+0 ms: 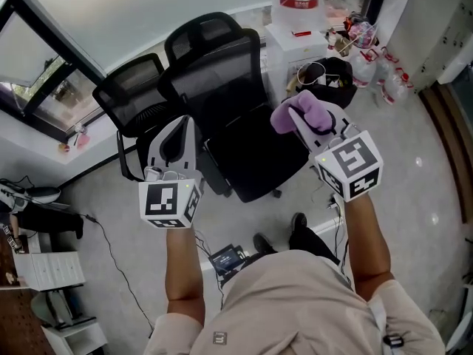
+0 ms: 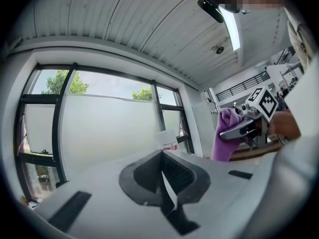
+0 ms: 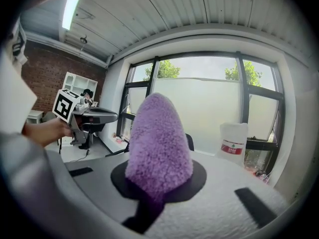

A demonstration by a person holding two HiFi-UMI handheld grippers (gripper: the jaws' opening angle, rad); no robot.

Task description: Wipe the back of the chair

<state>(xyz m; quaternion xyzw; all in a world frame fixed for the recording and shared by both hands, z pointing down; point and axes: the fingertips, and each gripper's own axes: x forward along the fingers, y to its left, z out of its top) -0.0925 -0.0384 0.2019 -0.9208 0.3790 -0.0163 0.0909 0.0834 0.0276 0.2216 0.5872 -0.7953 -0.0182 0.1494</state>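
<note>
Cloth (image 3: 158, 143), purple and fuzzy, clamped in right gripper (image 1: 299, 117); left gripper (image 2: 164, 178) (apparently empty) closed; mesh-backed chair (image 1: 222, 87) below.

Grey left hand-held gripper (image 1: 179, 125), grey right hand-held gripper (image 1: 299, 116); white cubes (image 1: 170, 202), black square markers (image 1: 352, 165); beige shirt (image 1: 288, 302).

Bright daylight through frosted window (image 3: 209, 103), blown out in head view. Ceiling strip light (image 2: 230, 26) glares. Gripper views fisheye, black vignette, bent edges. Left gripper (image 2: 163, 166) near lens soft; purple cloth (image 3: 158, 143) sharper. Shadows faint.
</note>
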